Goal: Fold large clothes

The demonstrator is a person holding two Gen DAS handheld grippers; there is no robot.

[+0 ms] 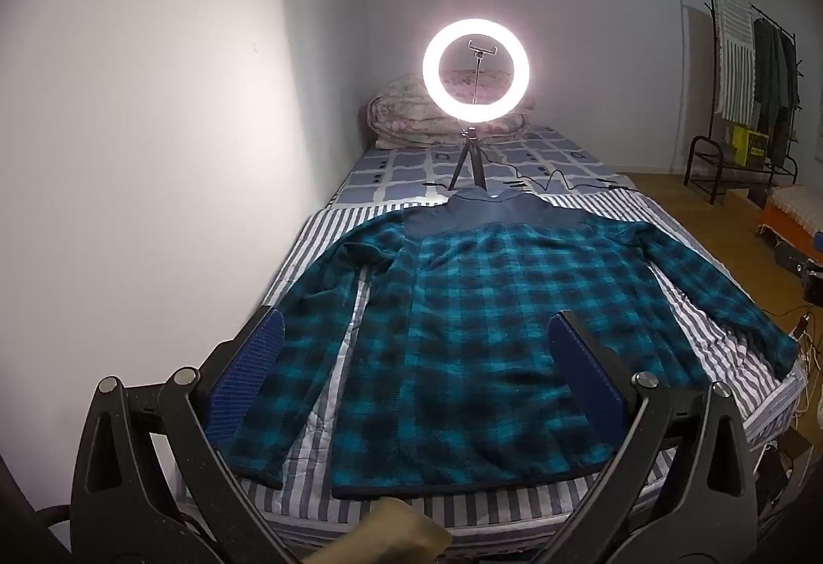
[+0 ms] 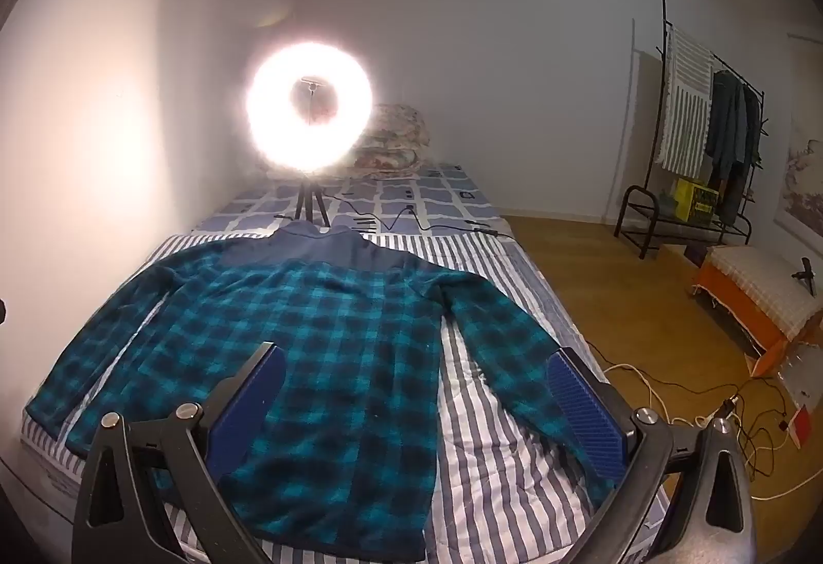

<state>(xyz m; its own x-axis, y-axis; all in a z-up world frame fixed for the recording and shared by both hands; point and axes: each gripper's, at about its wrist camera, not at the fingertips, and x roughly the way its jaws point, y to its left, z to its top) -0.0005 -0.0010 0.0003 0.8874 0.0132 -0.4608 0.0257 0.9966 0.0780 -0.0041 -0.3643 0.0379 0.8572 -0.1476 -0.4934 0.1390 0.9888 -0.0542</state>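
A teal and dark plaid fleece shirt [image 1: 478,327] [image 2: 288,338] lies flat on the striped bedsheet [image 1: 319,224], back up, collar towards the far end and both sleeves spread out. My left gripper [image 1: 416,332] hovers over the shirt's near left part, open, with nothing between its blue pads [image 1: 247,374]. In the right wrist view my right gripper [image 2: 416,363] hangs above the shirt's right side and right sleeve [image 2: 514,358], also open and holding nothing. Neither gripper touches the cloth.
A lit ring light on a small tripod [image 1: 476,65] [image 2: 308,111] stands on the bed beyond the collar, its cables [image 2: 411,219] trailing right. A folded quilt [image 1: 411,116] sits at the head. A wall runs left; wooden floor, cords [image 2: 720,410], clothes rack [image 2: 710,137] right.
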